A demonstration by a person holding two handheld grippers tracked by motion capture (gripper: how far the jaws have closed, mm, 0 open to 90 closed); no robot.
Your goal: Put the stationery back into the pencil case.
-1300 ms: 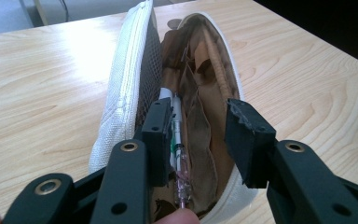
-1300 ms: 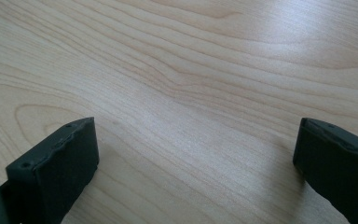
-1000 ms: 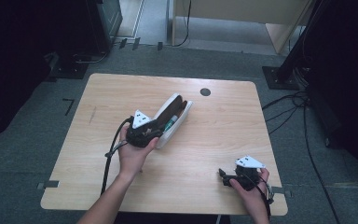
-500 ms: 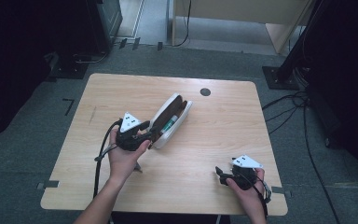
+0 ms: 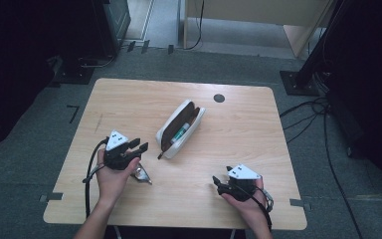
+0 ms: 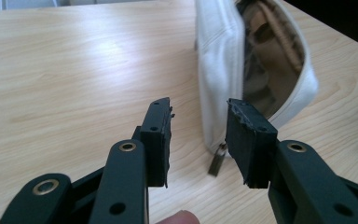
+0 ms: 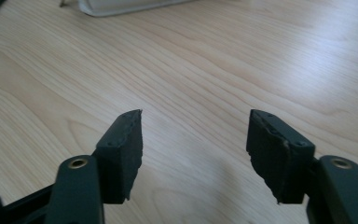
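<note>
Left tool (image 5: 140, 148), held low over the table (image 5: 129, 99), jaws parted with nothing between them, pointing at the zipper end of the white pouch (image 5: 180, 128). The pouch lies unzipped near the table's middle, a green-marked item inside. Right tool (image 5: 219, 181), near the table's front right corner, jaws apart and empty, having just been closing.

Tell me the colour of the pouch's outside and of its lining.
The pouch is white outside with a tan-brown lining, clearest in the left gripper view.
</note>
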